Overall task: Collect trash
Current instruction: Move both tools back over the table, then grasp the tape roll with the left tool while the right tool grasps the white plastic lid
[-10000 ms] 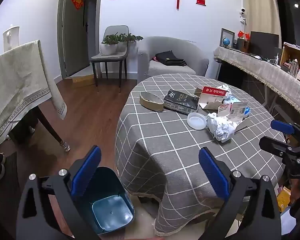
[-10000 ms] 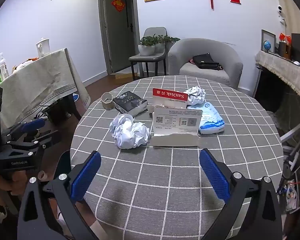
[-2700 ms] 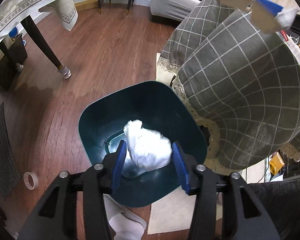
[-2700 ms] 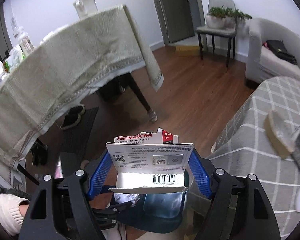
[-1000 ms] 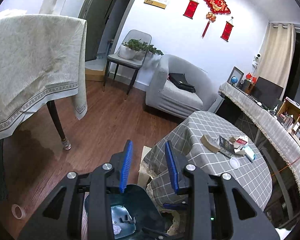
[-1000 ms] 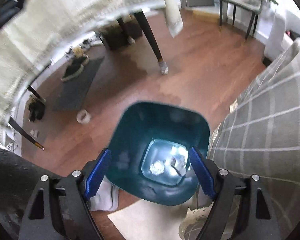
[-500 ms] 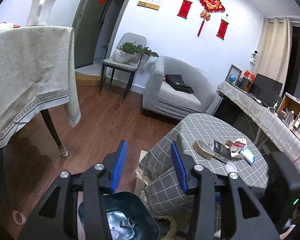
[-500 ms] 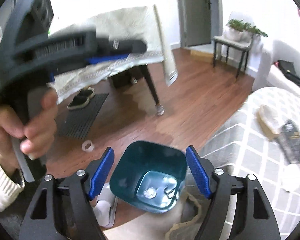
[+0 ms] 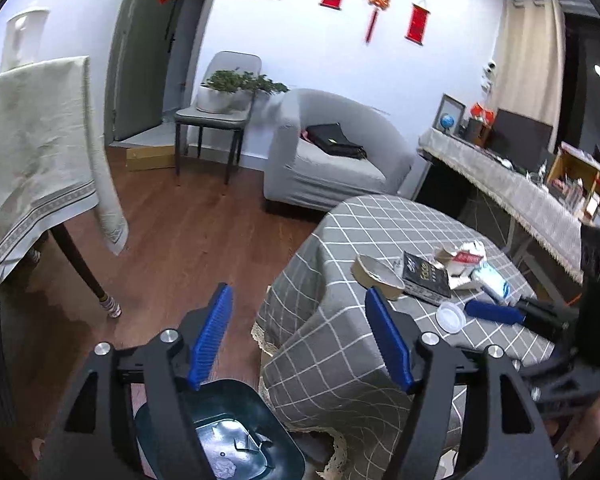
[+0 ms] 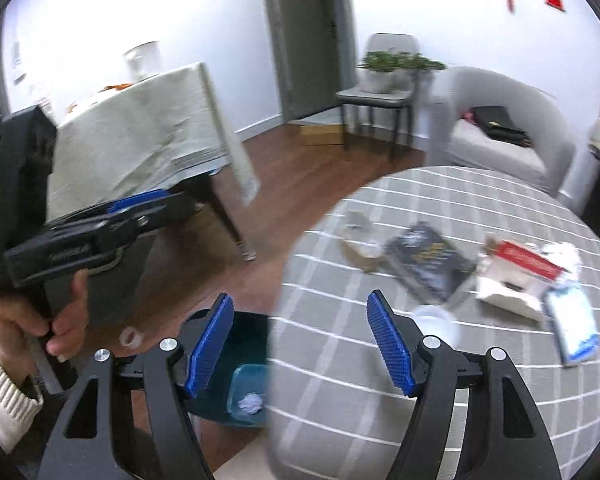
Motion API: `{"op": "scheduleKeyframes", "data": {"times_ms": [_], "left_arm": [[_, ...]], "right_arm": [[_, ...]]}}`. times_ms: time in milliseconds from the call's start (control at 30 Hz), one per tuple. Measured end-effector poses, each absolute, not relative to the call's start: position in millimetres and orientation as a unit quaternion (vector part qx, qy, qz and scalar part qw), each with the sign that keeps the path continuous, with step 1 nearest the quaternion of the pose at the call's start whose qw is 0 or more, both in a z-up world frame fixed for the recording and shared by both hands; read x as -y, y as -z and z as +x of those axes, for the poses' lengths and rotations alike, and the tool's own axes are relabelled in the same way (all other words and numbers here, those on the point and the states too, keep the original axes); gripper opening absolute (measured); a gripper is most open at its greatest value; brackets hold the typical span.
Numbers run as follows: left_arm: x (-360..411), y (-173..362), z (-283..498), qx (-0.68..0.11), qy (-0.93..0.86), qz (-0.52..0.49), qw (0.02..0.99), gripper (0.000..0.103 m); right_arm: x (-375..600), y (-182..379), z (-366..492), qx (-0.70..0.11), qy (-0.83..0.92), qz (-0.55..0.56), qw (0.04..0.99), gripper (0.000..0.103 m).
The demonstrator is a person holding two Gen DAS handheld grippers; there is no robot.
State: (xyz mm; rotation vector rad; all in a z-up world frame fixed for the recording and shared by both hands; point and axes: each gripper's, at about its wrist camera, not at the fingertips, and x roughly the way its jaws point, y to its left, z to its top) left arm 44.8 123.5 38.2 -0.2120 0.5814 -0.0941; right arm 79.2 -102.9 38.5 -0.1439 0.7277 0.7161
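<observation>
My left gripper hangs over the floor beside the round checked table, its jaws opening with nothing between them. Just below it stands the teal bin, with crumpled paper and scraps at its bottom. My right gripper is above the table's left edge, its jaws closing on nothing. On the table lie a white lid, a red-and-white carton, a blue packet, crumpled paper, a black book and a brown tape roll.
A second table with a pale cloth stands at the left, with wooden floor between the two tables. Behind are a grey armchair, a chair with plants and a long side counter. A person's hand holds the left gripper.
The left gripper's jaws have spread wider and it has slid towards the table. The right gripper has risen from over the bin and swung to the table, its jaws narrowing slightly.
</observation>
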Motion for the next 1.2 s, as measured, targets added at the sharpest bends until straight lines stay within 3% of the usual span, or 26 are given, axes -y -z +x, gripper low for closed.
{"op": "scheduleKeyframes", "data": {"times_ms": [467, 1000, 1200], "left_arm": [[-73, -16, 88, -0.317, 0.086, -0.063, 0.942, 0.077], [-33, 0, 122, -0.339, 0.12, -0.052, 0.932, 0.082], [-26, 11, 143, -0.375, 0.097, -0.042, 0.921, 0.081]], "right_arm": [[143, -17, 111, -0.384, -0.289, -0.06, 0.875, 0.067], [140, 2, 136, -0.422, -0.292, -0.064, 0.856, 0.041], [148, -1, 141, -0.425, -0.302, -0.065, 0.851, 0.04]]}}
